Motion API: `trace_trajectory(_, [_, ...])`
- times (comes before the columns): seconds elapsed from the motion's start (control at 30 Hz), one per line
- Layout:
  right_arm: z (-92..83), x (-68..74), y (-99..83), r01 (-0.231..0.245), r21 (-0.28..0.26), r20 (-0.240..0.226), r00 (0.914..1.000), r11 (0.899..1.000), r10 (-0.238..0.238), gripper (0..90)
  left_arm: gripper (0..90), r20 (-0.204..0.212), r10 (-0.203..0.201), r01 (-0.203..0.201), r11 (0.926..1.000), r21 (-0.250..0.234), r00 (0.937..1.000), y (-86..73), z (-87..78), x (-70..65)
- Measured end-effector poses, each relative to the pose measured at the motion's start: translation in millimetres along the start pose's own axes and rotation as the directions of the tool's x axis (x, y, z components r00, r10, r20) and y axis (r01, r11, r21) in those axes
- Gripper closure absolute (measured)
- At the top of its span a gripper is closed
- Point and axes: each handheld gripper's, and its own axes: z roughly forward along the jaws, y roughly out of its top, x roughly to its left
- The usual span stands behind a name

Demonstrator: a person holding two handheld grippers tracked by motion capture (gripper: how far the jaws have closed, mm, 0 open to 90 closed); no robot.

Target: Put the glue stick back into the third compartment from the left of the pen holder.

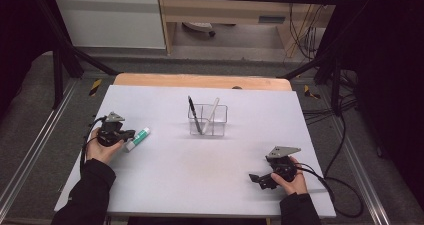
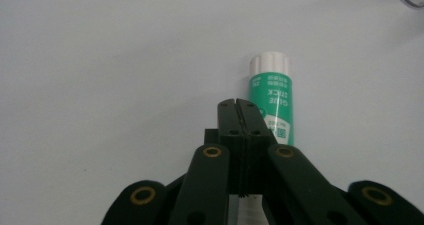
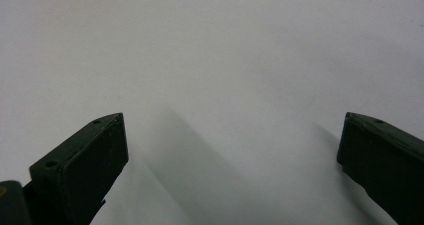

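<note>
Left gripper [image 2: 239,105]: jaws together, nothing between, over glue stick [image 2: 272,102] lying flat at table [image 1: 165,180] left | contact unclear | right gripper [image 3: 232,150]: jaws apart, idle | advice: reopen, straddle barrel mid-length, clamp squarely, carry to clear holder [image 1: 207,121].

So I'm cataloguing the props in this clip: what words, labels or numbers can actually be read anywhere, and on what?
"GLUE STICK": in white capitals on the green label of the glue stick, seen upside down in the left gripper view.
Smaller print and a small square code on the same label: too small and blurred to read.
Sticker on the furniture behind the table, high view: too small to read.
Pens, clear holder and the fingers carry no readable text.
</note>
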Motion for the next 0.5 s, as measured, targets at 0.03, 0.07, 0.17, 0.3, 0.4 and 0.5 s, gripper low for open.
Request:
trace_trajectory(0.03, [0.2,0.0,0.0,0.000,0.001,-0.001,1.0000,1.000,0.000,0.6,89.2,-0.001,0.004,-0.004,1.0000,-0.005,1.0000,-0.1,-0.3,-1.9])
trace_trajectory(0.07, [0.4,0.0,-0.1,0.001,0.002,-0.001,1.0000,1.000,-0.001,0.6,89.2,-0.001,0.009,-0.009,0.9999,-0.007,1.0000,0.0,-0.4,-3.9])
trace_trajectory(0.17, [0.5,0.0,-0.2,0.001,0.002,0.000,1.0000,1.000,-0.001,0.6,89.2,0.004,0.025,-0.025,0.9997,-0.008,0.9997,-0.4,-0.7,-9.2])
trace_trajectory(0.3, [0.7,-0.1,-0.2,0.002,0.001,-0.001,1.0000,1.000,-0.002,0.6,89.2,0.021,0.034,-0.034,0.9994,-0.010,0.9992,-2.0,-0.8,-15.2])
trace_trajectory(0.4, [0.8,0.0,-0.2,0.002,0.002,-0.002,1.0000,1.000,-0.002,0.6,89.2,0.030,0.037,-0.037,0.9992,-0.012,0.9989,-3.3,-0.9,-20.0])
trace_trajectory(0.5, [0.4,0.0,-0.1,0.001,0.002,-0.001,1.0000,1.000,-0.001,0.6,89.2,0.036,0.045,-0.045,0.9989,-0.010,0.9983,-4.3,-1.4,-24.0])
